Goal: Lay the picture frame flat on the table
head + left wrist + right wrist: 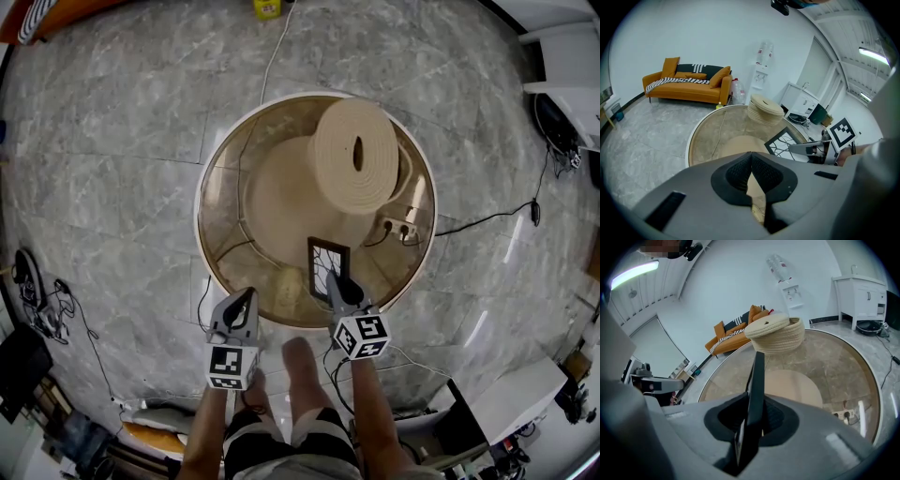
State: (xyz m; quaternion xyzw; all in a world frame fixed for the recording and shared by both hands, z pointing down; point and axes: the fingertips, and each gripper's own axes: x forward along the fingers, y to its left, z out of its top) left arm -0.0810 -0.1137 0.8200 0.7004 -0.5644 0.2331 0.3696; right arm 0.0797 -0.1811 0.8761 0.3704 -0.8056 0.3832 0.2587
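A black picture frame [328,267] with a branch pattern stands on edge on the round glass table [202,216], near its front rim. My right gripper [336,279] is shut on the frame's near edge; in the right gripper view the frame [757,380] rises thin and almost upright between the jaws of that gripper [754,413]. My left gripper [246,298] hangs at the table's front edge, left of the frame, shut with nothing in it. From the left gripper view [751,159] the frame [785,140] shows its patterned face at the right.
A woven lidded basket [356,155] stands on the far right part of the table. A power strip [401,228] with cables shows through the glass at the right. An orange sofa [689,86] stands by the far wall. The person's legs [300,375] are just before the table.
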